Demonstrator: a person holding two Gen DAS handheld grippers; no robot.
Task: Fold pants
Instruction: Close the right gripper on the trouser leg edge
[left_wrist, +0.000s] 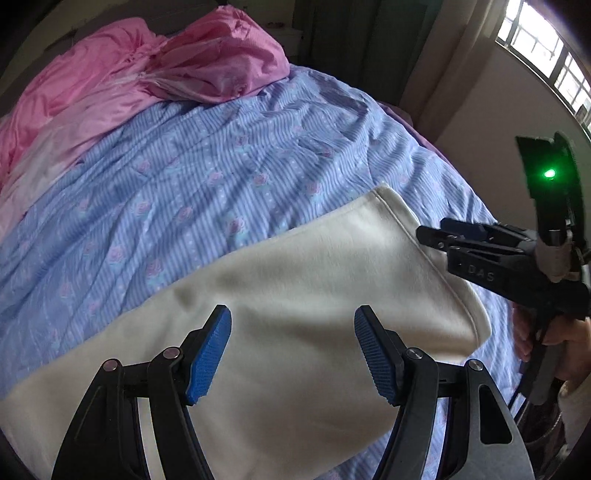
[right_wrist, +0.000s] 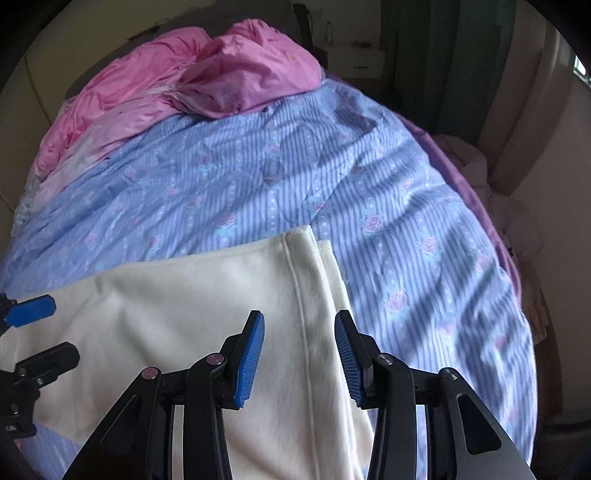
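Observation:
Cream-white pants (left_wrist: 295, 280) lie flat on the blue striped bedcover, legs stacked, hem end toward the right. They also show in the right wrist view (right_wrist: 207, 295). My left gripper (left_wrist: 291, 325) is open and empty, hovering over the middle of the pants. My right gripper (right_wrist: 299, 332) is open and empty above the hem edge, which shows two layers. The right gripper also shows from the side in the left wrist view (left_wrist: 439, 245) at the hem. The left gripper's fingers (right_wrist: 33, 312) show at the left edge of the right wrist view.
The blue floral striped bedcover (left_wrist: 221, 166) covers the bed. A crumpled pink quilt (left_wrist: 129, 81) lies at the far end. The bed's right edge drops off (right_wrist: 517, 258) toward a wall and window (left_wrist: 543, 48). A nightstand (right_wrist: 354, 55) stands beyond.

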